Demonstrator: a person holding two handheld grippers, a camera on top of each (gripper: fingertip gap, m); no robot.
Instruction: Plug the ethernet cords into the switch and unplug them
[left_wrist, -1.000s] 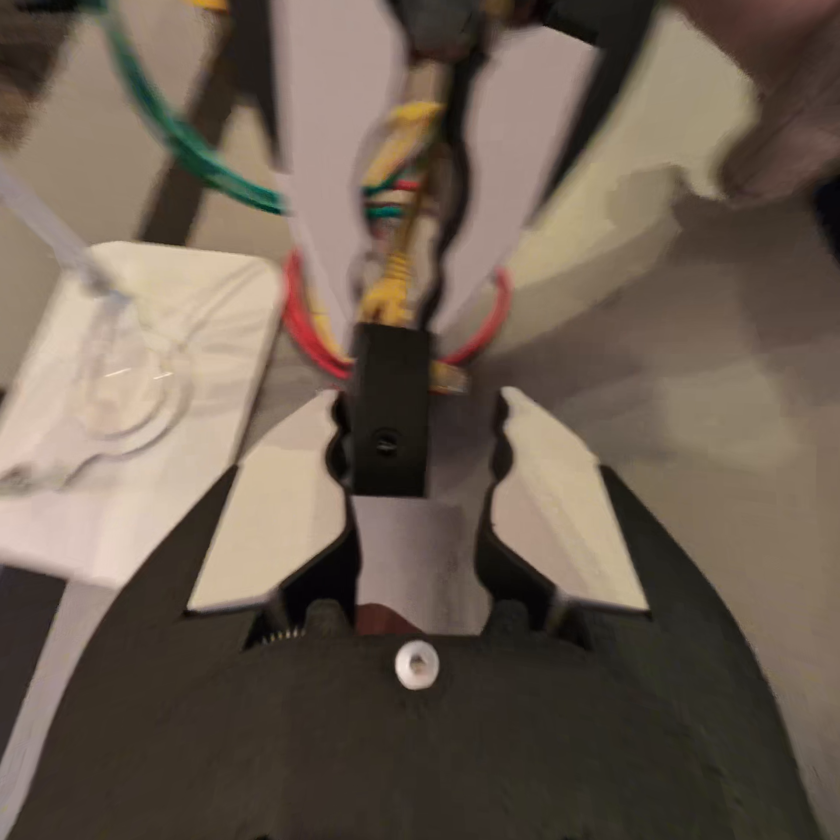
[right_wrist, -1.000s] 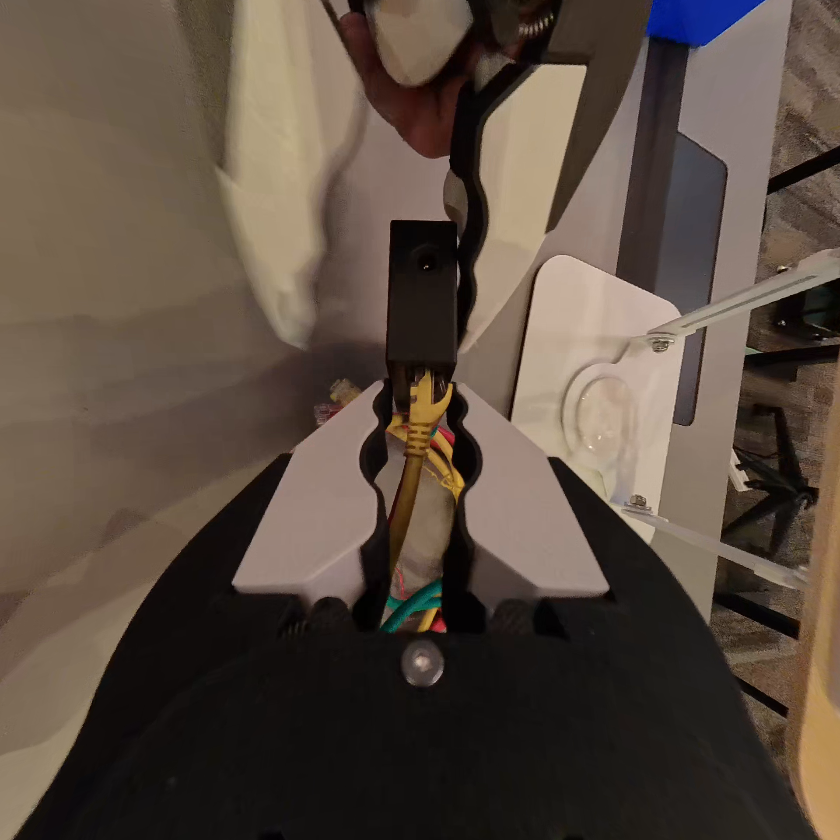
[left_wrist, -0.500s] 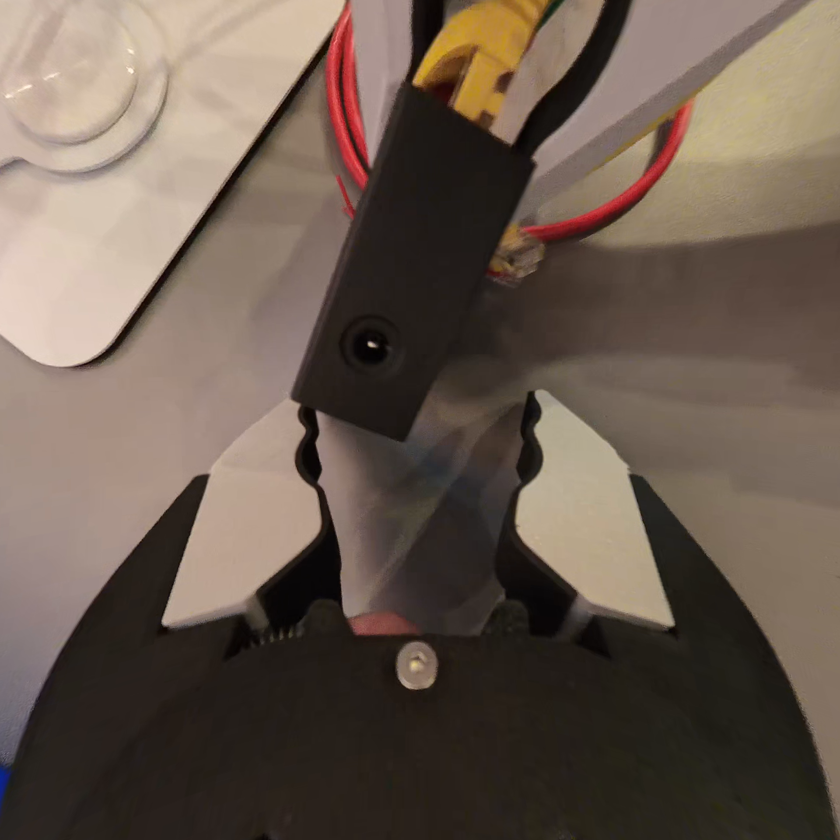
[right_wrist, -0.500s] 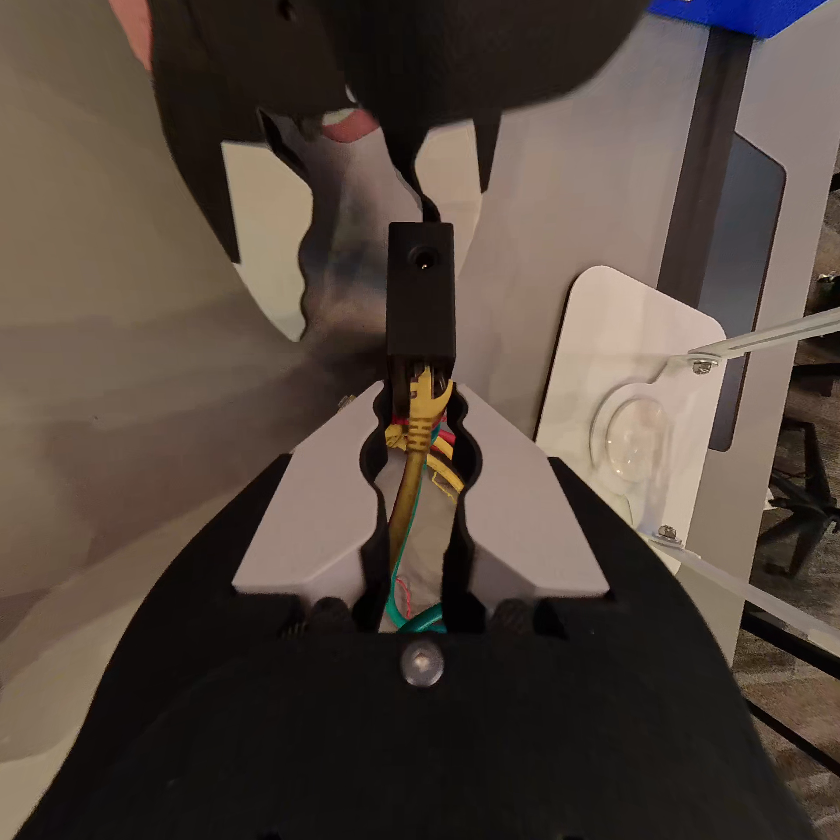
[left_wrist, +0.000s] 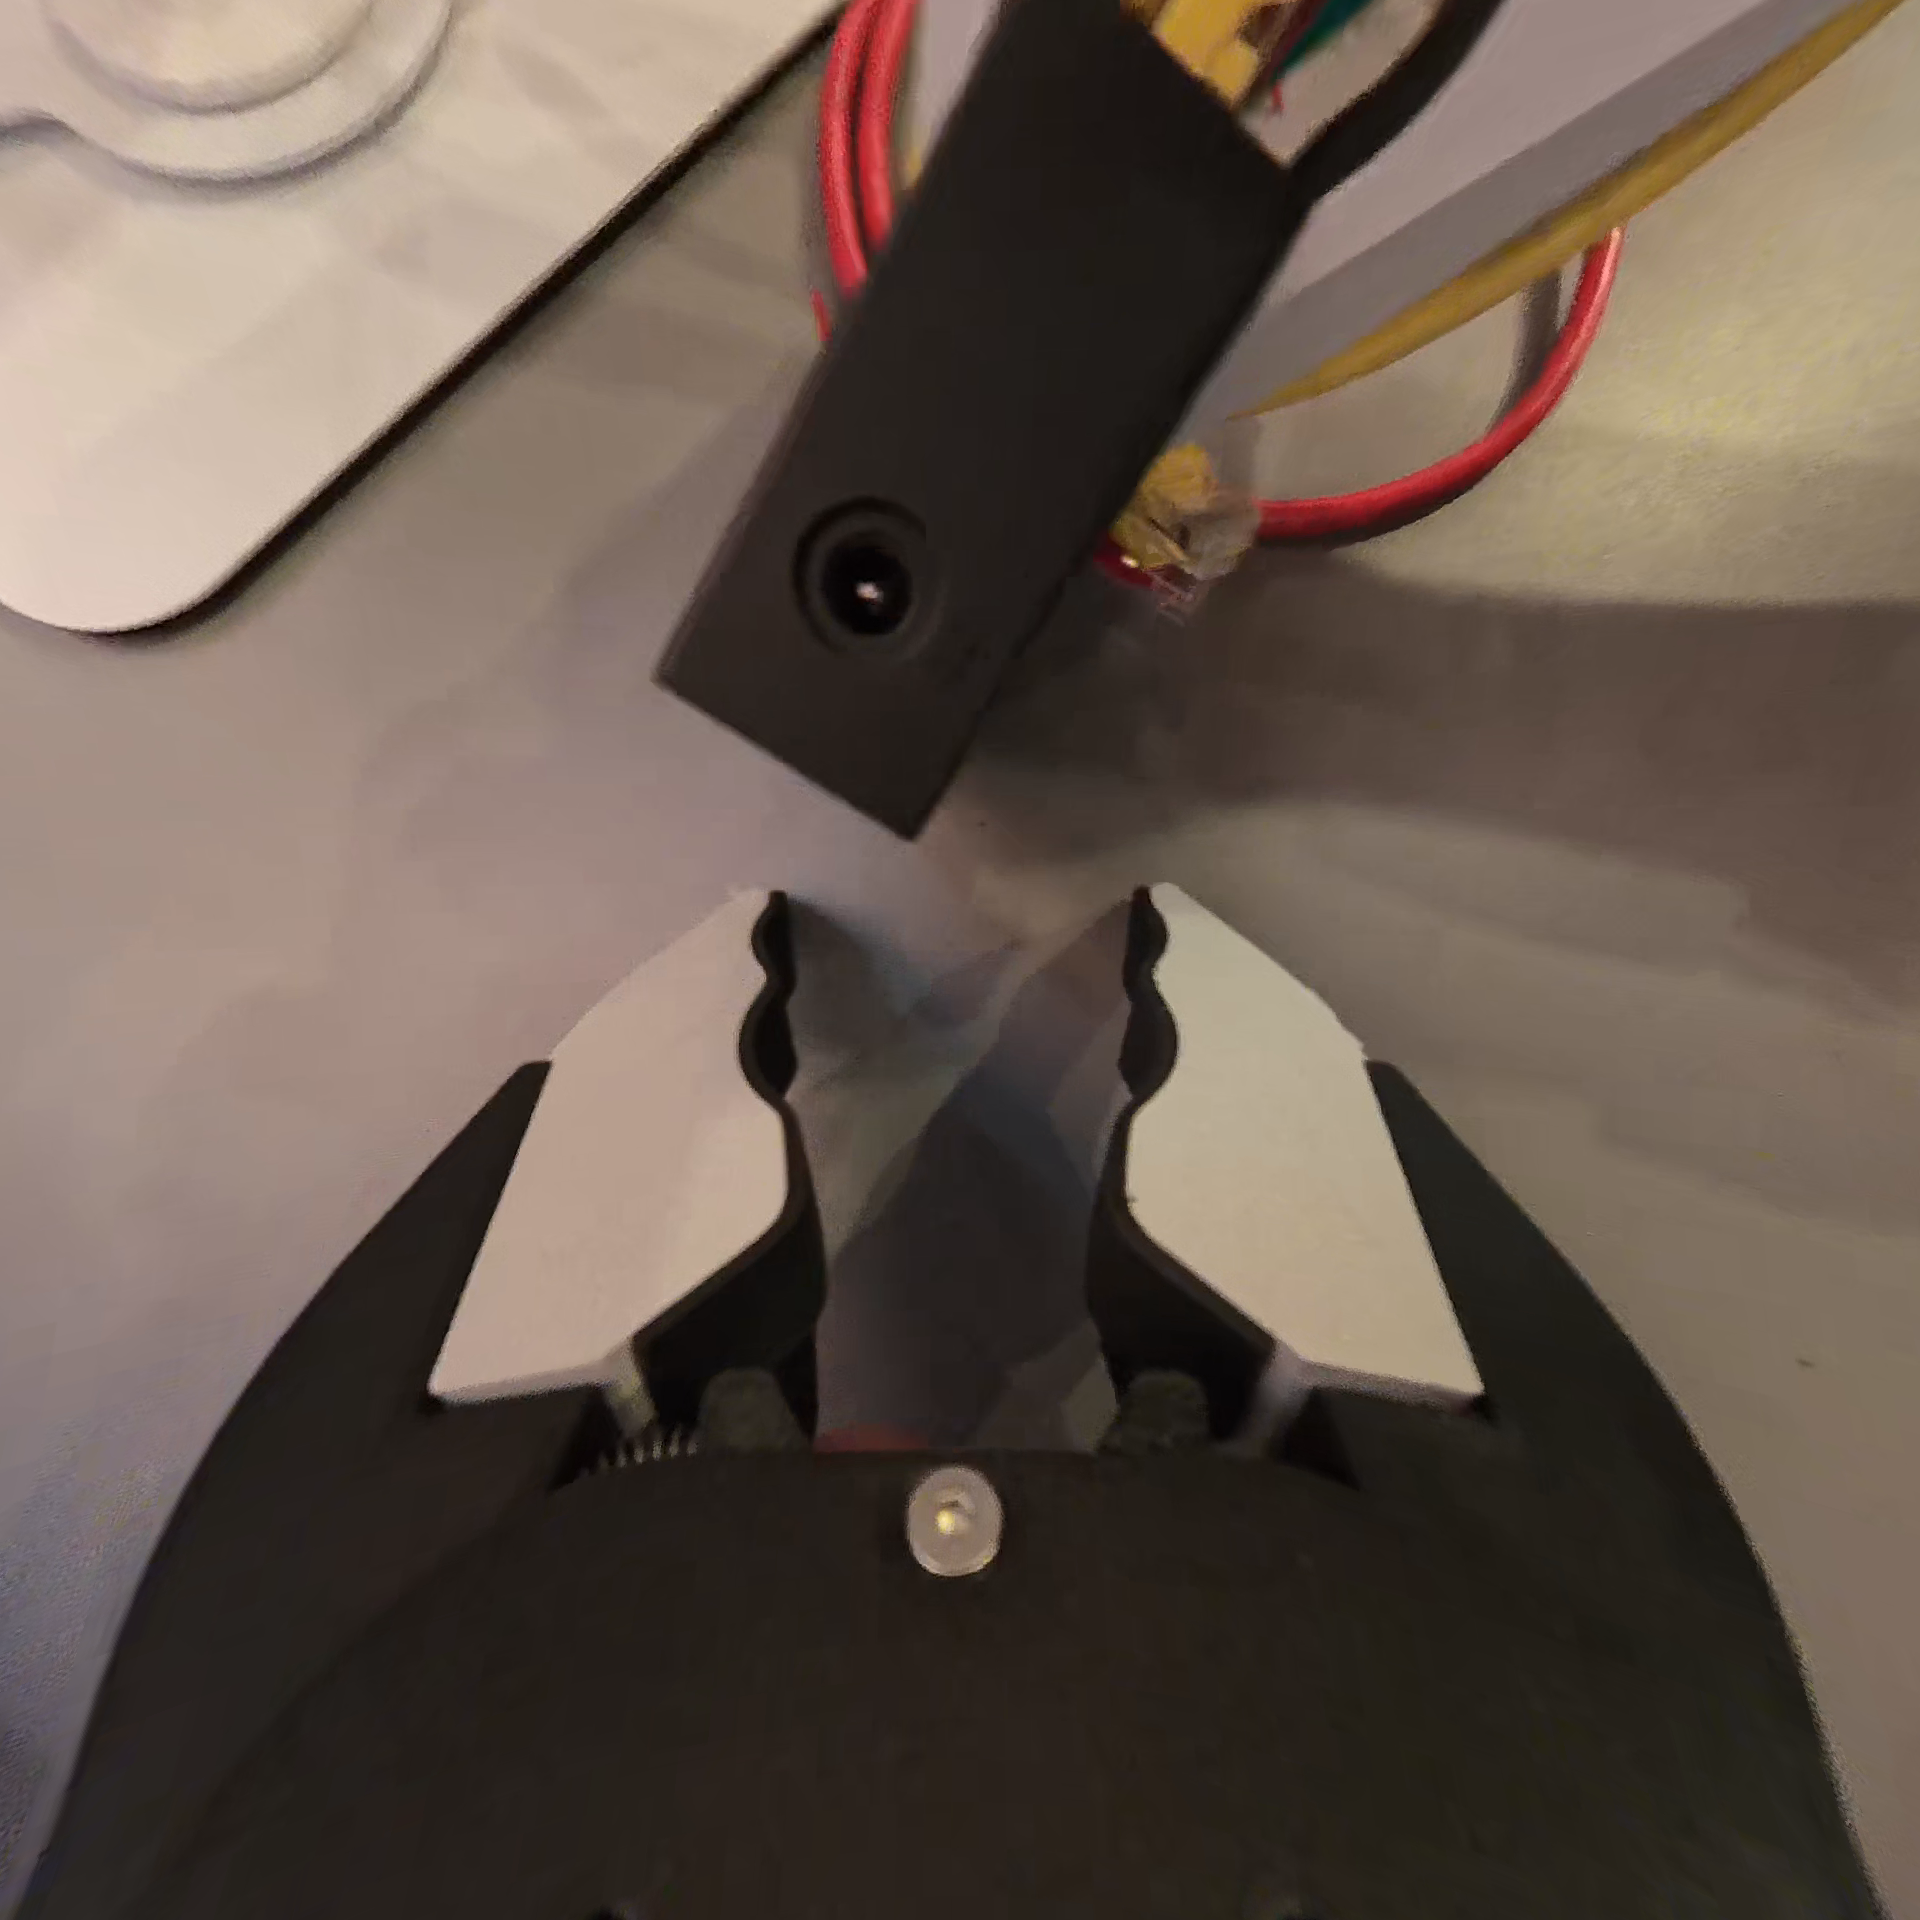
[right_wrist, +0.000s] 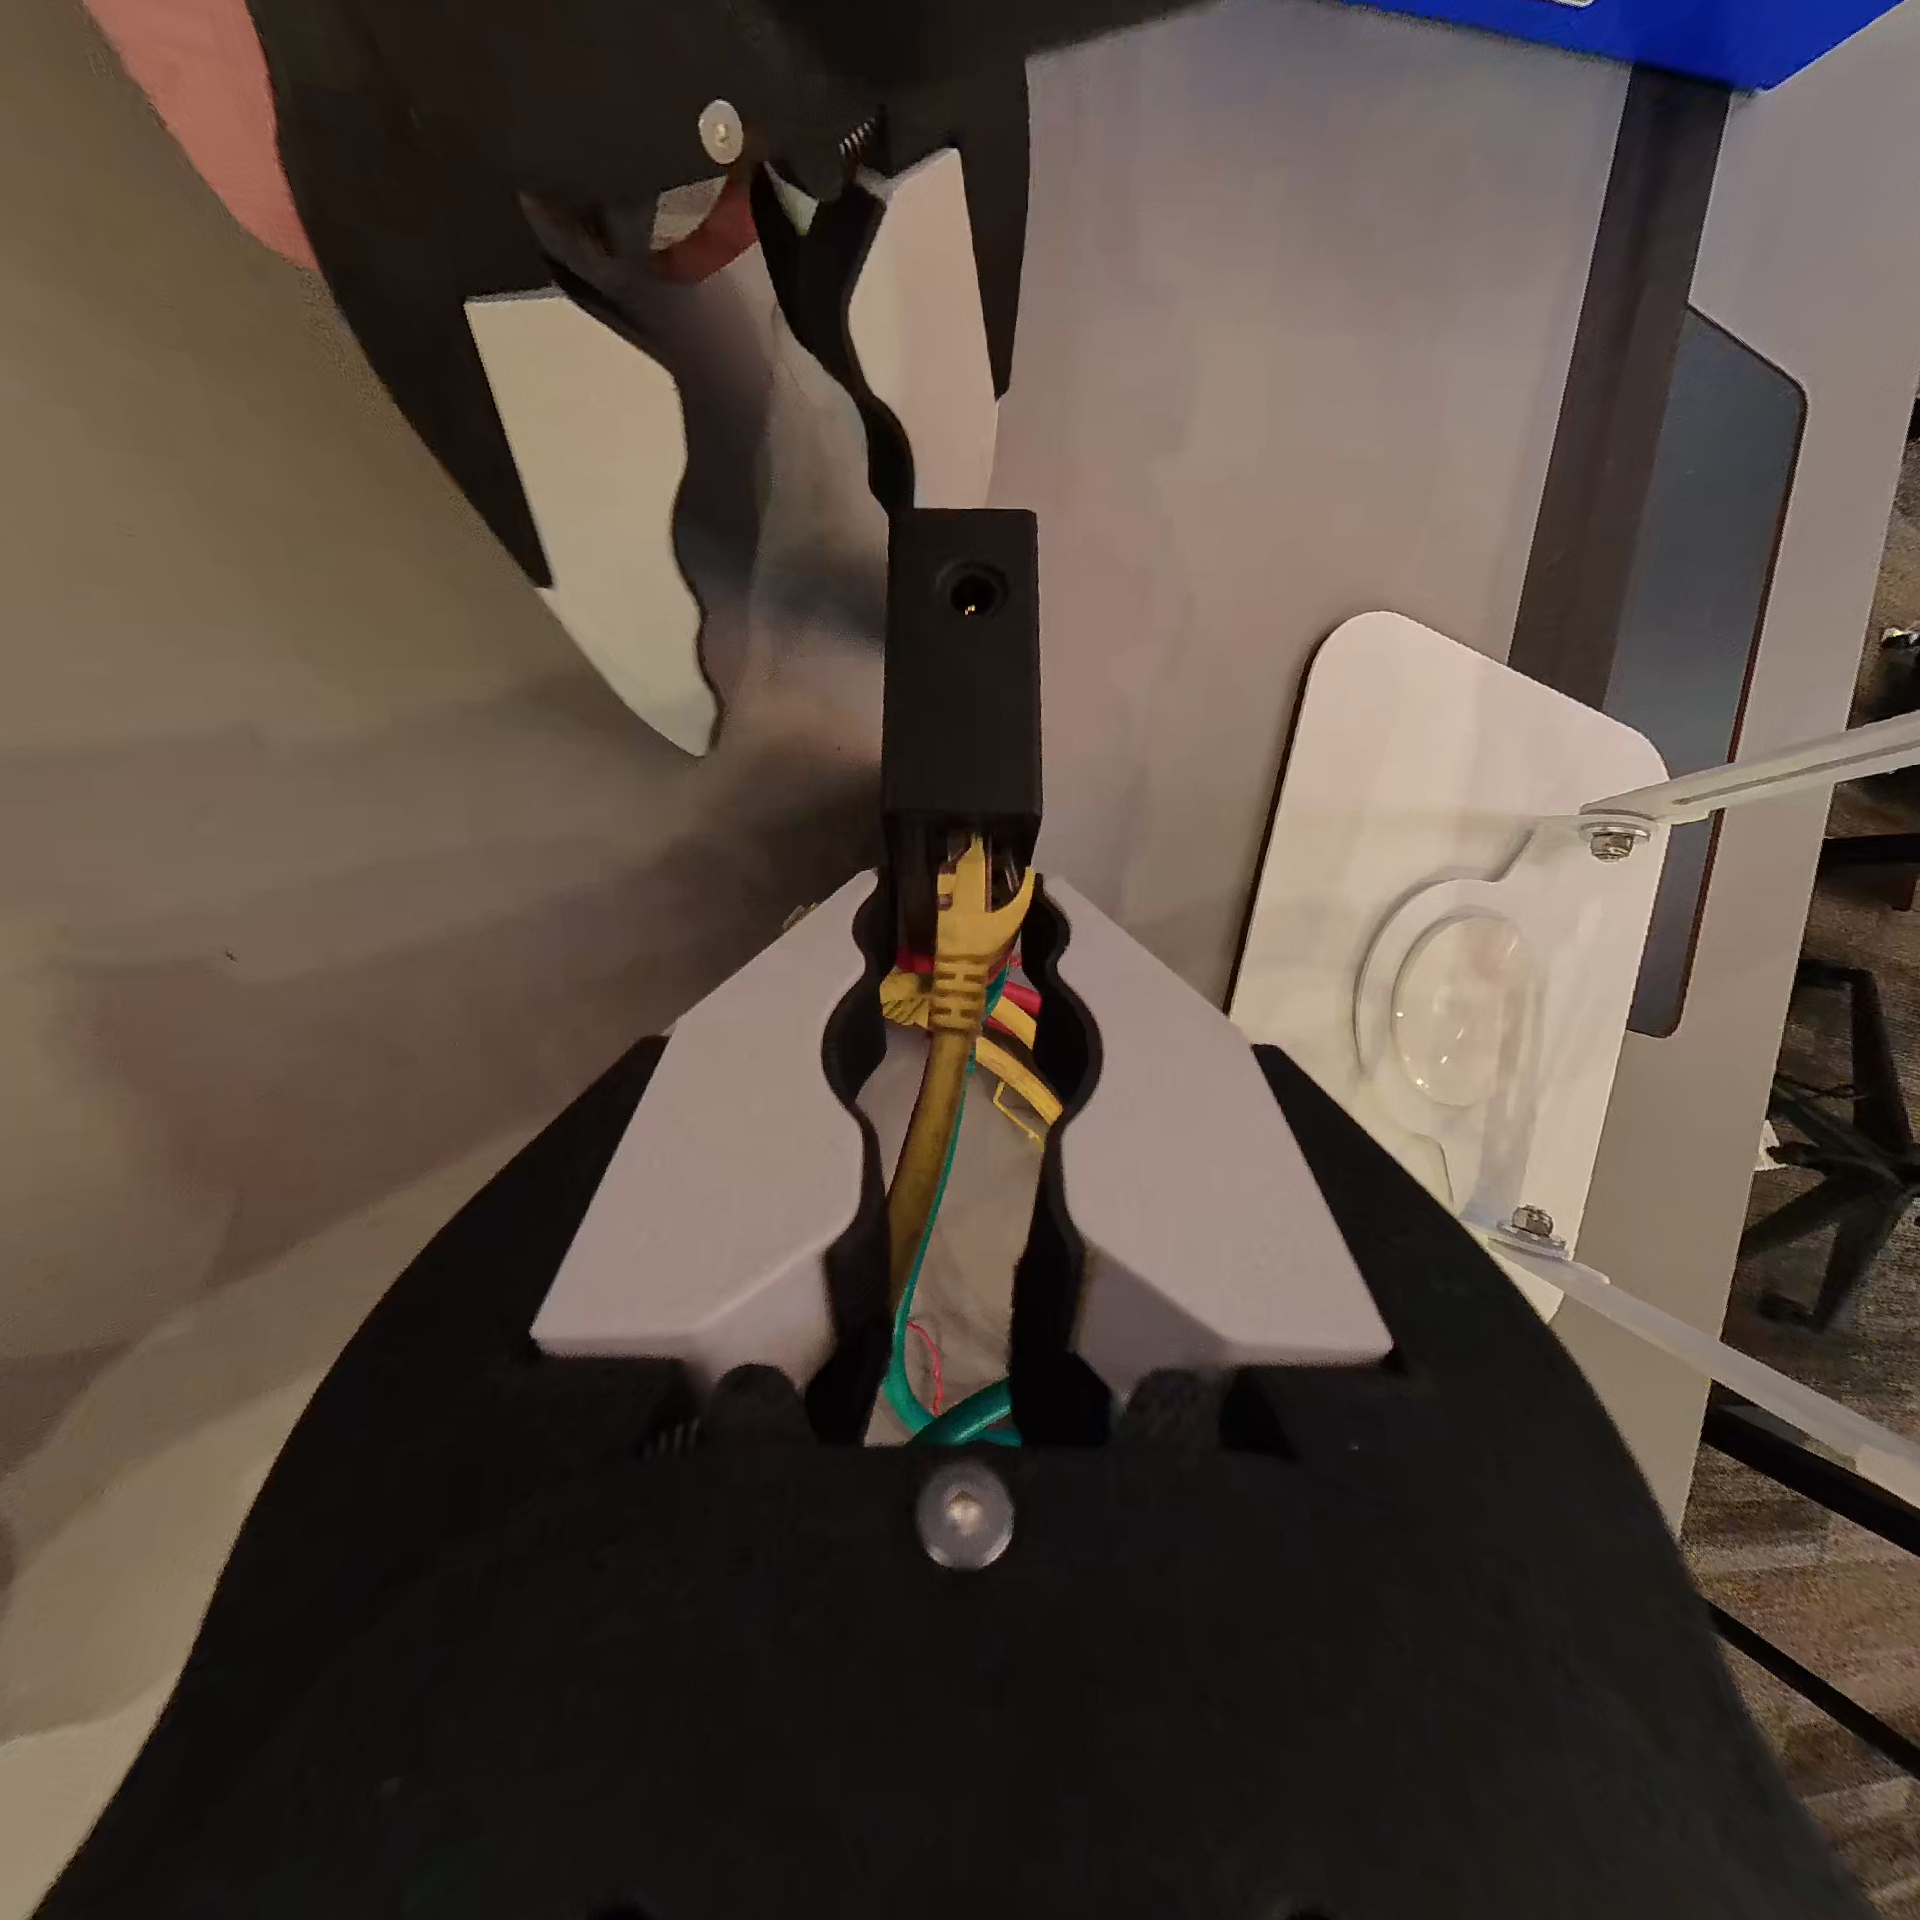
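Switch (right_wrist: 961, 665), a small black box with a round socket on its side, held at its port end between nearly closed fingers of right gripper (right_wrist: 958, 914), yellow ethernet cord (right_wrist: 951, 997) plugged in and trailing back between them. Left gripper (left_wrist: 956, 904) spread wide and holding nothing, switch (left_wrist: 997, 395) just beyond its tips toward 12 o'clock, not touching. Red cord (left_wrist: 1496, 457) looped on grey table (left_wrist: 312, 935) toward 1 o'clock, white board (left_wrist: 208, 343) toward 10 o'clock.
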